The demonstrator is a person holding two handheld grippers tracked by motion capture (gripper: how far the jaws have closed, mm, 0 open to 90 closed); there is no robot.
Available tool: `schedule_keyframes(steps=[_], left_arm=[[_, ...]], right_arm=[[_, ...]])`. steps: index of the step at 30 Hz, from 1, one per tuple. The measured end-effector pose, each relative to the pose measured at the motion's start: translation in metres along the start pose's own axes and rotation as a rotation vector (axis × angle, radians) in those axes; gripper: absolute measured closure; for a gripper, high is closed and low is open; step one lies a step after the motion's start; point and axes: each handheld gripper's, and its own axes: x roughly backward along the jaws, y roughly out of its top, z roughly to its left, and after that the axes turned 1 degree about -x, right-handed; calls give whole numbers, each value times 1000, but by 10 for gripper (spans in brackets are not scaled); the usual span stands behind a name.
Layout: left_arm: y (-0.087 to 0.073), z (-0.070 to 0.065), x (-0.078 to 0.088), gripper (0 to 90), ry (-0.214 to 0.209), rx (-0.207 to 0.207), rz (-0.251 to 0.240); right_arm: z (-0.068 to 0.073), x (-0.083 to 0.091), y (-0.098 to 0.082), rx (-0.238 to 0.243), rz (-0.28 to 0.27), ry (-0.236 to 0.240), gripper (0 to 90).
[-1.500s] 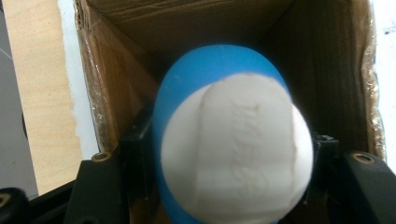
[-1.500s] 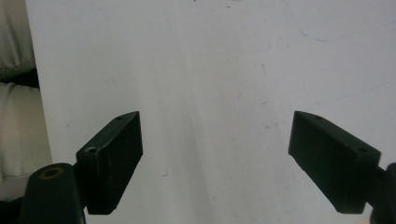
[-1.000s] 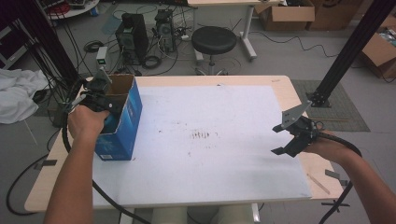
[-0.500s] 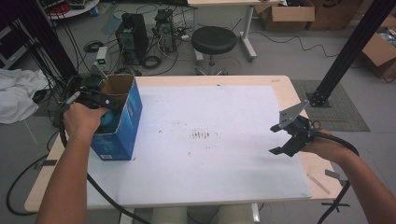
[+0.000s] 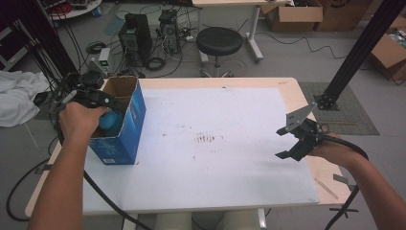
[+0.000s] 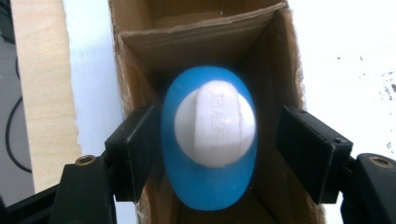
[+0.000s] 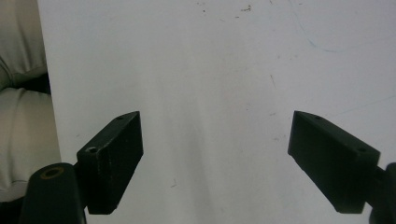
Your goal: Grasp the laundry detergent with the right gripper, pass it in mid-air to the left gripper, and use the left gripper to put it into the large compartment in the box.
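Change: left gripper (image 6: 215, 154) has risen a little above the box mouth since the earlier frame, and its jaws have just been opening.
Left gripper: jaws spread, the blue egg-shaped object with a white cap (image 6: 209, 137) between them; the right pad stands clear of it, the left pad looks just beside it, contact unclear.
Object: blurred, inside the tall blue cardboard box with a brown interior (image 5: 125, 125), between its walls.
Box: stands near the left edge of the white-covered worktop (image 5: 225, 177).
Right gripper (image 5: 290, 143): jaws spread wide with nothing between them, above bare worktop near the right edge.
Open room: broad bare middle between box and right gripper.
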Motion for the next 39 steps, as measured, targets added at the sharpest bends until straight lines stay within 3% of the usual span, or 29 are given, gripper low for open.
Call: schedule_keyframes(steps=[7, 18, 39], left_arm=[[3, -5, 14, 309, -2, -35, -21], [15, -26, 34, 288, 2, -119, -46], [26, -72, 42, 225, -54, -264, -84]], right_arm=[[1, 0, 0, 2, 0, 0, 178], [0, 1, 1, 2, -1, 2, 178], [0, 1, 1, -7, -3, -6, 177]])
